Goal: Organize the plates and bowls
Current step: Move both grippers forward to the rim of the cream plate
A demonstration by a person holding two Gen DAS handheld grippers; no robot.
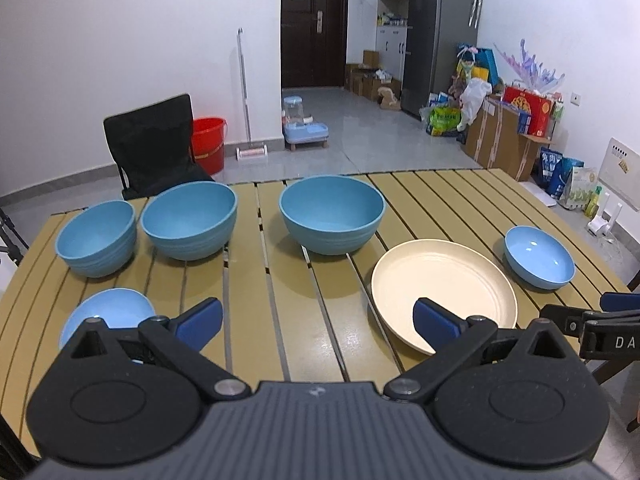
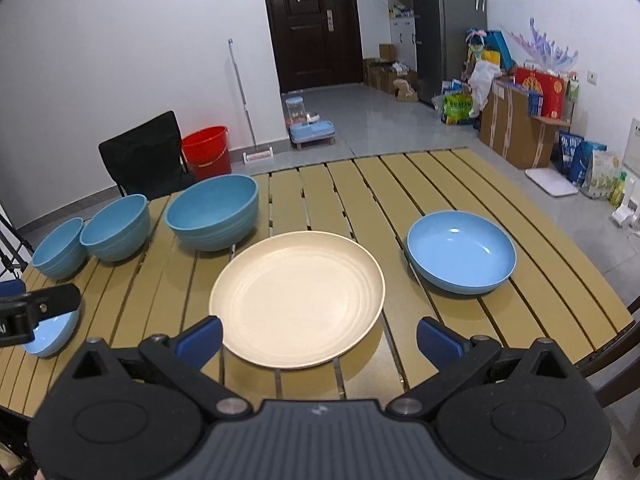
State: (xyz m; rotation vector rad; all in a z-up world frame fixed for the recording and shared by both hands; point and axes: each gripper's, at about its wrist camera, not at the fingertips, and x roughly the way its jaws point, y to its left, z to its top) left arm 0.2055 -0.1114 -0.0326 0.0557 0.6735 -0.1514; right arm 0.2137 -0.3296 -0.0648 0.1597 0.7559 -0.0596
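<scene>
A cream plate (image 2: 298, 298) lies on the slatted table, just ahead of my open right gripper (image 2: 319, 338); it also shows in the left wrist view (image 1: 442, 290). A shallow light-blue bowl (image 2: 461, 251) sits to its right. Three deep blue bowls stand in a row at the back: large (image 1: 332, 213), medium (image 1: 189, 218), small (image 1: 96, 237). A light-blue small bowl (image 1: 106, 312) sits at the near left, partly hidden behind my open left gripper (image 1: 318, 320). Both grippers are empty and hover above the table's near edge.
The yellow slatted table (image 1: 280, 320) ends just behind the bowls. A black chair (image 1: 154, 146) and a red bucket (image 1: 208, 142) stand beyond its far left. Boxes and bags line the right wall (image 1: 512, 128). A dark chair back (image 2: 624, 352) is at the near right.
</scene>
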